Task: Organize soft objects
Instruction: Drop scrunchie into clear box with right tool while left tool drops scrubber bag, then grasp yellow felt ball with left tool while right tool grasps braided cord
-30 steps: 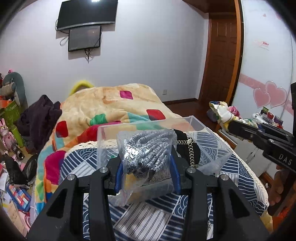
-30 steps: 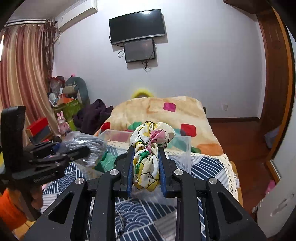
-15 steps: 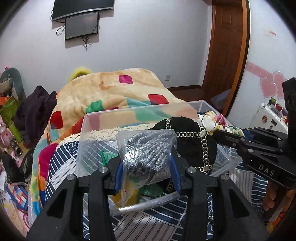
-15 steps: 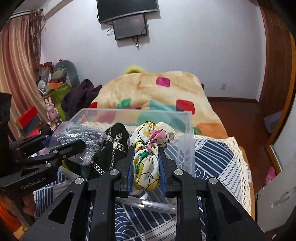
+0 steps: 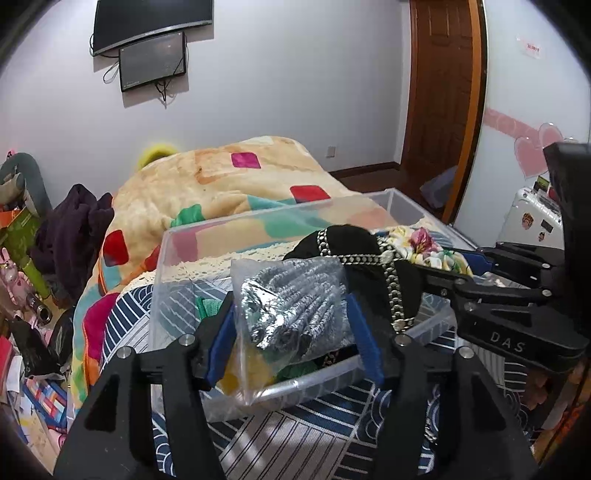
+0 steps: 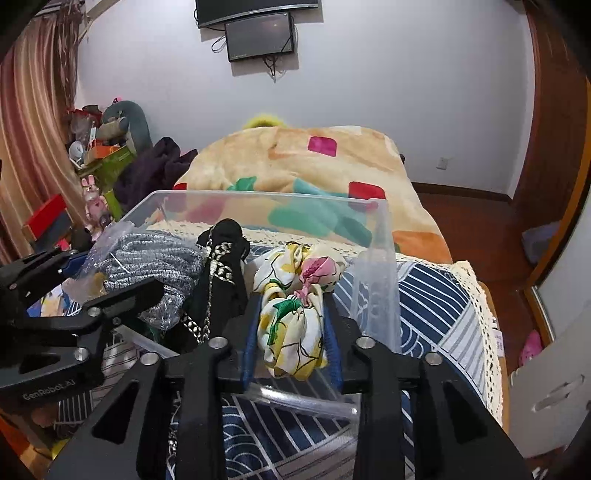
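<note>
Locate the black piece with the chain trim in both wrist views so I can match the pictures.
Left wrist: the black chain-trimmed piece sits right of centre, in the clear plastic bin, behind the bagged grey knit.
Right wrist: it stands left of centre, in the same bin, between the grey knit and the floral scarf.
Shared landmark: the wall-mounted TV above the bed.
</note>
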The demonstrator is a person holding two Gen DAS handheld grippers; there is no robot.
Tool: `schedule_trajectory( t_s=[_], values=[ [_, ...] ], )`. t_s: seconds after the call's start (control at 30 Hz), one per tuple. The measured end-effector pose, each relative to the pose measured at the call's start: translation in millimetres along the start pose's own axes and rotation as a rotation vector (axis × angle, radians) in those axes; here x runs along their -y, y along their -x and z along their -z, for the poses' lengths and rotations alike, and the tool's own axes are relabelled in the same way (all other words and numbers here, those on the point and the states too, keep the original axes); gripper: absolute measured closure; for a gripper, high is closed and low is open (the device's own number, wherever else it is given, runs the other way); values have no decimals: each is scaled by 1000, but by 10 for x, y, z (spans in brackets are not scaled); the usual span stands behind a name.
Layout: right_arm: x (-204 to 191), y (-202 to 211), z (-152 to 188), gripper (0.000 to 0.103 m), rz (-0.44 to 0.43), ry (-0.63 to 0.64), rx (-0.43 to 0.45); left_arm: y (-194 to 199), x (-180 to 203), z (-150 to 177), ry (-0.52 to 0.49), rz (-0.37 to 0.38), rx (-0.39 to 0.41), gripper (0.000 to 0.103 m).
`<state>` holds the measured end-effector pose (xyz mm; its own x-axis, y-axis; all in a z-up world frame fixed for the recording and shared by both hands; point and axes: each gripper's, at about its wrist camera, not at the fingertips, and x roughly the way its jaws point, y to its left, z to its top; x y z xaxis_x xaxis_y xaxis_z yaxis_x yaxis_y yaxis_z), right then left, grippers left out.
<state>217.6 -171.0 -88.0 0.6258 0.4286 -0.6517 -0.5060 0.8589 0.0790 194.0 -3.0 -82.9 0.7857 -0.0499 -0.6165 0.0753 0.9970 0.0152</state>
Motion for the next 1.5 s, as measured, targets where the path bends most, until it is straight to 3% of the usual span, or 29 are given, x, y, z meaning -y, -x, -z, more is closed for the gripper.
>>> schedule_trajectory(
  t_s=[0.07, 0.3, 0.5, 0.7, 1.07, 1.3, 1.33, 1.5],
  values=[
    [-5, 34, 2, 69, -3, 9, -1, 96, -4, -7, -1, 2, 23, 36],
    [-40, 279, 30, 41, -5, 24, 56, 430, -26, 3, 8, 28, 69, 23],
    [-91, 467, 53, 30, -31, 22, 96, 608, -22, 196, -14, -7, 57, 10],
    [-187, 577, 171, 25, -50, 50, 105, 655, -44, 466, -4, 2, -6, 7],
    [-295, 465, 603, 25, -87, 25, 3, 532, 17, 1016, 50, 49, -159, 7],
    [-347, 348, 825, 25, -146, -28, -80, 571, 65, 1260, 50, 63, -184, 7],
    [-358, 347, 840, 25, -155, -33, -85, 581, 74, 1277, 53, 66, -180, 8],
    [-467, 280, 883, 25, -197, -17, -120, 613, 72, 1317, 69, 138, -171, 36]
  ],
)
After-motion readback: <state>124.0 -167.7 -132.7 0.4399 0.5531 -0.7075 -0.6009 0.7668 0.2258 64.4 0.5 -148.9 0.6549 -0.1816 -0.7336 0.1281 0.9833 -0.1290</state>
